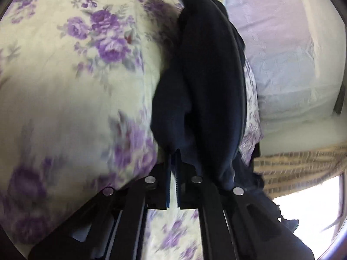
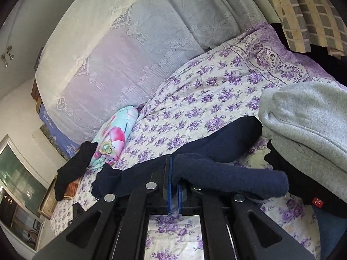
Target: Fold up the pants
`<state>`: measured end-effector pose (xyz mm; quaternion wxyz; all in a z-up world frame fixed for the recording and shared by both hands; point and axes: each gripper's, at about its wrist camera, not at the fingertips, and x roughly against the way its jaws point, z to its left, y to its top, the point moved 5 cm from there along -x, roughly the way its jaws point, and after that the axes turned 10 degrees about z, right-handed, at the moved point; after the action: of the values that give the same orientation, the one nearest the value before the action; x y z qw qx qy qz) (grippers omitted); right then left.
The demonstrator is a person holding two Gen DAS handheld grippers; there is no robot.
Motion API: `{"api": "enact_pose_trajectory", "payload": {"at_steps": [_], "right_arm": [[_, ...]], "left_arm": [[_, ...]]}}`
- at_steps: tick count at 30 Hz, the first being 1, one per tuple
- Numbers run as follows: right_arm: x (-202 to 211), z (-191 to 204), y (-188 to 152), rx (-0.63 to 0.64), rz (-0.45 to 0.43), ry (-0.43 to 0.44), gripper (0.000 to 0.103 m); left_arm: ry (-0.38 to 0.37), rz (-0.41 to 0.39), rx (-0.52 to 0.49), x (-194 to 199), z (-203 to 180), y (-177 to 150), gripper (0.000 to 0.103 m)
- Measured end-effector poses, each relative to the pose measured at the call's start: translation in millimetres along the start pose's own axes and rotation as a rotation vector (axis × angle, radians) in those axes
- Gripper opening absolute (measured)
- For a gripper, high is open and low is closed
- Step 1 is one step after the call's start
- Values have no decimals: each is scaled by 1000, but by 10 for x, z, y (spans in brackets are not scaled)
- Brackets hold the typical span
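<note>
Dark navy pants stretch away from my left gripper across the purple-flowered bedsheet. The left jaws stand close together, with a pinch of the navy cloth caught at their tips. In the right wrist view the same navy pants lie in a long band over the flowered sheet. My right gripper is shut on a fold of them, and a rolled part drapes over its right finger. The left wrist view is blurred.
A grey sweatshirt and a black garment with a red tag lie piled at the right. A bright floral pillow and a black sock sit at the left. A white lace cover lies behind, and a checked curtain hangs beside it.
</note>
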<state>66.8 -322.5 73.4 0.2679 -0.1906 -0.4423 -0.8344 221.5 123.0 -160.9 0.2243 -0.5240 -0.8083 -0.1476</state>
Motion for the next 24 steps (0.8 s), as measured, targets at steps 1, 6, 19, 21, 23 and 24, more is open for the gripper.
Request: {"api": "enact_pose_trajectory", "payload": {"at_steps": [1,6,19,21,23,24], "right_arm": [[16,6,6,-2,-2,3,4],[50,-17,13,13,7,-6,4],[62,-102,-25,-2,16,10,4],[64,-137,-43,-6,21,9,4],[46,-161,-52,-14,24,12,4],[39,-170,-56,-18,24,18,4]], "left_arm": [[-29,-5,25,5,-1,58,4],[-149,-15,84,-90,-155,366,5],[-122,-26,9,50,-322,256,44],[-105,-37,-8,88,-336,168,38],[-37,-35,-37,54,-341,113,27],[-9,-33,-53,86,-335,92,23]]}}
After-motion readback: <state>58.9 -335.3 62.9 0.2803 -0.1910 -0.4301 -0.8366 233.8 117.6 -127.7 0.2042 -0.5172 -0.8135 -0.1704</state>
